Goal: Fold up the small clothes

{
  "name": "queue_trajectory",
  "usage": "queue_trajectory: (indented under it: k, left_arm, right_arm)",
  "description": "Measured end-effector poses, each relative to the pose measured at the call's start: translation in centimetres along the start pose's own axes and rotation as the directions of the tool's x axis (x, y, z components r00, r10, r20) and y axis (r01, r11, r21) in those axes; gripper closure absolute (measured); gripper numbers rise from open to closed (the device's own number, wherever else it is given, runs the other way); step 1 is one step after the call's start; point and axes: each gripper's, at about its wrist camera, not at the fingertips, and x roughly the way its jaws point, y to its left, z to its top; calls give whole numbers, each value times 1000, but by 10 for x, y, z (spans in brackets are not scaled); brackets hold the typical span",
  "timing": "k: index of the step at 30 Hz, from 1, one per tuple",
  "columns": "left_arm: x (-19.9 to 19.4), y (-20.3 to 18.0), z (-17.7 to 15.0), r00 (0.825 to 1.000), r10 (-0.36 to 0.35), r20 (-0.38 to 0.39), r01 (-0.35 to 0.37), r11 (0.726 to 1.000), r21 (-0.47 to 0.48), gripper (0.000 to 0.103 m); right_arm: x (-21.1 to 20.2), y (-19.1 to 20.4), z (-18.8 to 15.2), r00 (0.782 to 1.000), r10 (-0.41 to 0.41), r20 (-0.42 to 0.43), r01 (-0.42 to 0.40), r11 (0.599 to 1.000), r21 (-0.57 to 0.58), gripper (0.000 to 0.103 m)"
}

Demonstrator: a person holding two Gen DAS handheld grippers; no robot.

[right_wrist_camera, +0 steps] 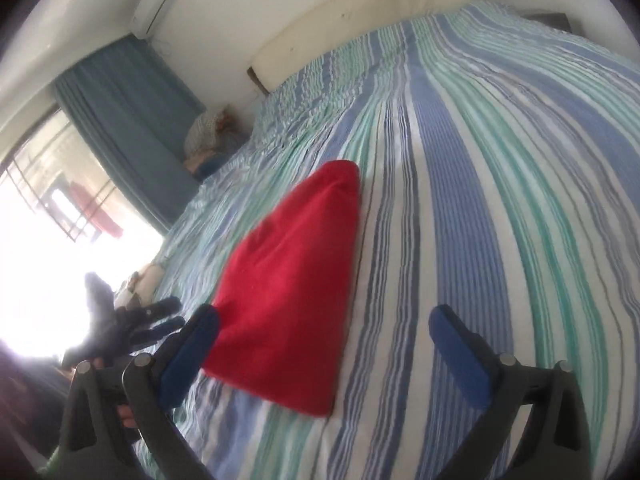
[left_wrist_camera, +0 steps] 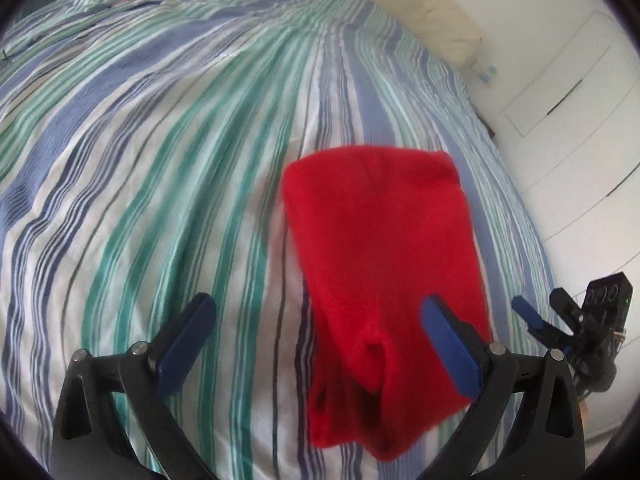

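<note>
A folded red garment [left_wrist_camera: 380, 248] lies flat on the striped bed cover [left_wrist_camera: 160, 160], blurred in the left wrist view. My left gripper [left_wrist_camera: 318, 304] hovers open above its near end, its right finger overlapping the cloth and its left finger over bare cover. In the right wrist view the red garment [right_wrist_camera: 292, 280] tapers away toward the headboard. My right gripper [right_wrist_camera: 324, 316] is open over its near edge, holding nothing. Each gripper shows in the other's view: the right gripper [left_wrist_camera: 540, 324] at the far right, the left gripper [right_wrist_camera: 160, 320] backlit at the left.
A cream headboard cushion [right_wrist_camera: 360, 12] runs along the bed's far end. White drawers [left_wrist_camera: 580, 100] stand beside the bed. A bright window with a blue curtain [right_wrist_camera: 120, 120] and a pile of items [right_wrist_camera: 208, 136] are on the other side.
</note>
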Motion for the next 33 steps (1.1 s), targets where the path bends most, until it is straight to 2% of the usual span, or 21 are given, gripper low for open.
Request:
queue_trajectory:
  k: [3,5,6,7,8,9,10,11,13,16,20,22,24,26,27,28,29,31,33]
  left_arm:
    - [26,-8,0,998,64,-29,-62,996,66,1]
    - [32,-16,-6,996,83,-14,-81,992,100,1]
    - [35,-22,-11,997,81,-14,-79,989,127,1]
    - [41,-30,-15,996,89,-27,-83,983,167,10]
    - [44,-38,-19,996,88,-28,-81,974,210,44]
    - [45,-44,-19,998,59,-36,-49,972,230,59]
    - [44,-49,-17,998,61,-32,-52,973,225,73]
    - [39,-53,-13,997,66,-27,-59,975,216,80]
    - [21,-61,-2,1000,32,-2,-31,978,204,82]
    - [-22,-81,23,995,-46,85,24,971,239,82]
    - [-78,-116,58,973,-126,191,65,953,296,82]
    - [-90,-126,72,968,-148,202,81,948,307,81]
    - [-82,-127,76,978,-147,150,96,949,299,77]
    - [-56,-115,67,994,-100,42,85,960,266,59]
    - [-43,-106,54,998,-58,-5,57,965,256,57]
    - [-33,-97,38,999,-5,-33,13,964,266,54]
    - [-28,-89,18,998,56,-43,-41,956,290,50]
    - [-28,-74,-27,984,175,-17,-159,925,345,44]
    - [-41,-70,-68,972,235,29,-227,891,394,31]
  right_arm:
    - [67,-17,31,992,82,-94,-75,994,81,0]
    - [106,-30,33,978,153,-141,-127,977,173,1]
    - [119,-29,29,979,153,-137,-128,976,179,2]
    - [125,-20,26,980,149,-130,-133,983,128,7]
    - [133,-5,21,976,154,-154,-148,988,50,36]
    - [141,10,13,971,127,-204,-134,991,-22,59]
    - [146,22,7,974,60,-220,-82,993,-89,67]
    - [144,32,4,980,7,-199,-37,988,-151,68]
    - [133,48,7,987,-39,-155,5,978,-210,70]
    - [99,73,31,997,-5,-74,-14,967,-253,74]
    - [45,124,78,997,63,49,-40,930,-366,74]
    - [23,145,98,992,86,97,-38,911,-412,74]
    - [15,155,117,990,92,111,-37,907,-420,73]
    - [19,146,124,994,82,70,-50,928,-370,61]
    - [23,133,122,998,54,32,-41,943,-330,53]
    - [28,117,113,1000,12,-12,-15,956,-293,28]
    - [31,100,101,998,-40,-50,25,962,-272,13]
    - [29,66,65,985,-141,-103,107,953,-283,13]
    - [14,37,25,963,-232,-137,179,932,-317,13]
